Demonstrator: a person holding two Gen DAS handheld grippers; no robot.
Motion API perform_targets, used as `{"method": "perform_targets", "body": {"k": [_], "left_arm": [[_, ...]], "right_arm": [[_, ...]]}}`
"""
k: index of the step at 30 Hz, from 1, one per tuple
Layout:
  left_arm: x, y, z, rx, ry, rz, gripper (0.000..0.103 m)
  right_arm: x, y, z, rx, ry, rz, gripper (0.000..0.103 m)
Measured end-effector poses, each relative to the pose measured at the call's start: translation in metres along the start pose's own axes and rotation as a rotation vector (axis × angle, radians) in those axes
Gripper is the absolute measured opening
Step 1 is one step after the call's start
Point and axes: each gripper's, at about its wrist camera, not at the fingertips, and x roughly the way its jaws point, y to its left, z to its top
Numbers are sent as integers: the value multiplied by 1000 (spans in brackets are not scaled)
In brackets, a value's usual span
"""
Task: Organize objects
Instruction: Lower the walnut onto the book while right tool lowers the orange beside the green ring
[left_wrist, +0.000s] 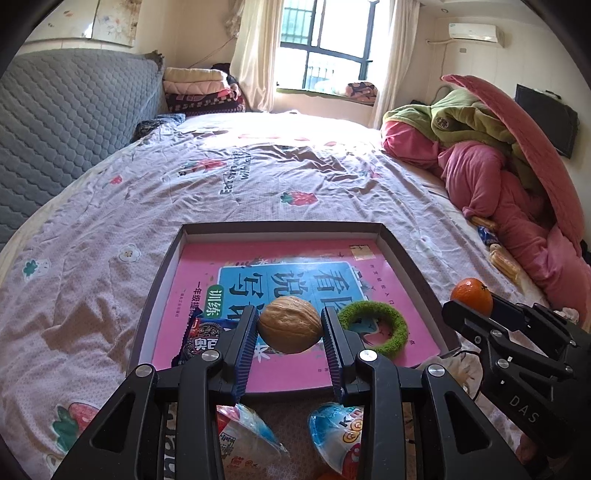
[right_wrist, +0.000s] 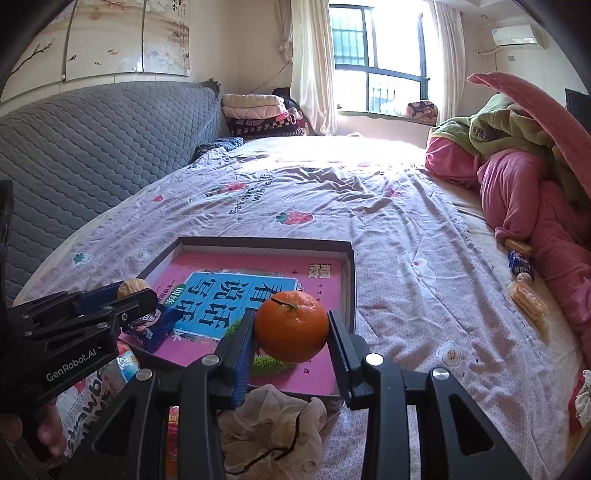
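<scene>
A shallow brown box (left_wrist: 162, 266) (right_wrist: 351, 280) lies on the bed with a pink book (left_wrist: 295, 266) (right_wrist: 258, 273) flat inside it. On the book rest a blue cookie packet (left_wrist: 201, 336) (right_wrist: 155, 326) and a green fuzzy ring (left_wrist: 373, 326) (right_wrist: 267, 363). My left gripper (left_wrist: 290, 326) (right_wrist: 127, 291) is shut on a walnut (left_wrist: 289, 329) (right_wrist: 132, 287), held over the box's near part. My right gripper (right_wrist: 291, 326) (left_wrist: 469, 308) is shut on an orange tangerine (right_wrist: 291, 325) (left_wrist: 472, 297), held over the box's near right corner.
Snack packets (left_wrist: 332, 435) lie on the bed just in front of the box, beside a cream scrunchie (right_wrist: 273, 424). Biscuit packs (right_wrist: 526, 297) sit by the pink and green bedding (right_wrist: 532, 192) on the right. A grey quilted headboard (right_wrist: 92, 147) runs along the left.
</scene>
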Motion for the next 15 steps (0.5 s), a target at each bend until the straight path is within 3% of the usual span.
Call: {"method": "perform_targets", "body": {"k": [15], "left_arm": [[33, -6, -7, 24, 65, -3, 36]], "right_arm": [[26, -13, -13, 11, 50, -45, 38]]}}
